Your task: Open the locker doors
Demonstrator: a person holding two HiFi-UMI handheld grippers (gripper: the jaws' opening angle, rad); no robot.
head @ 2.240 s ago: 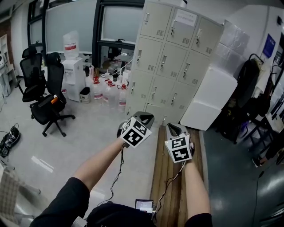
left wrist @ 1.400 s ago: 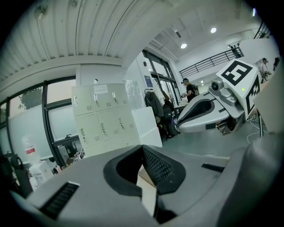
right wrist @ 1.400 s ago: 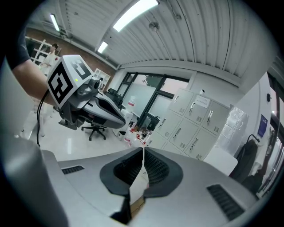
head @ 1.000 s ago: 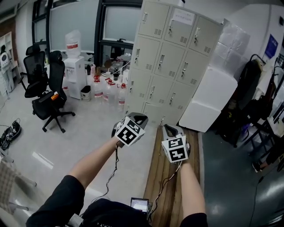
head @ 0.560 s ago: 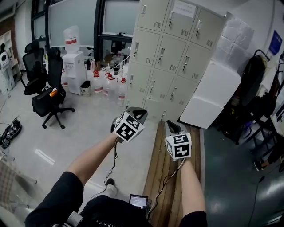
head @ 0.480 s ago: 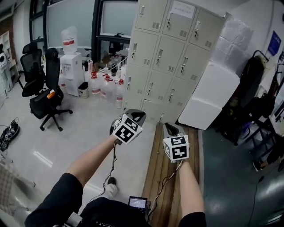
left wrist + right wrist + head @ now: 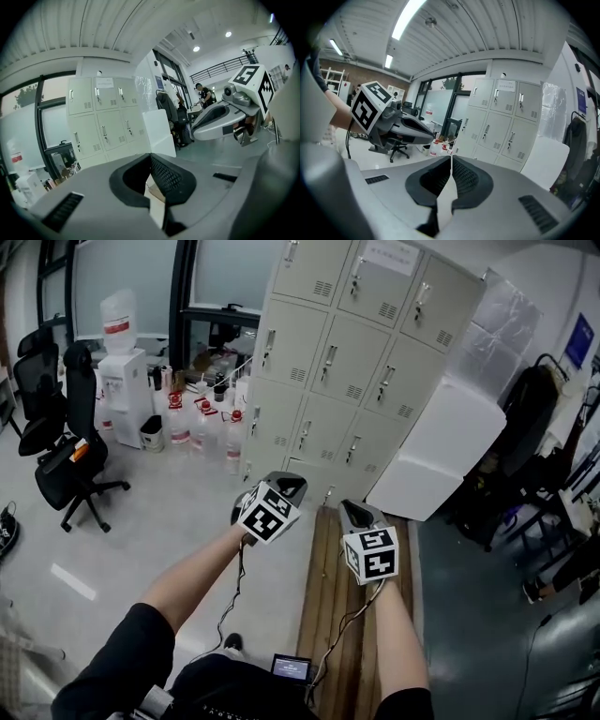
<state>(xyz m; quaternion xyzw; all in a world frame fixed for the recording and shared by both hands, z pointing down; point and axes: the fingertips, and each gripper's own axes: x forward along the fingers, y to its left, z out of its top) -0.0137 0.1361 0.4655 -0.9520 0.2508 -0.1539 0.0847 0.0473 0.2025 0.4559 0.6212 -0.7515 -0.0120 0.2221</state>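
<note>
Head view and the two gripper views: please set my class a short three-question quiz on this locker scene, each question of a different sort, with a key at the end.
1. True or false: one door of the lockers already stands open.
2. In the head view, on which side of the lockers does the water dispenser stand? A. left B. right C. on top of them
3. Fill in the word: the left gripper and the right gripper each have their jaws ____, with nothing between them.

Key: 1 false, every door in view is closed; 2 A; 3 together.
</note>
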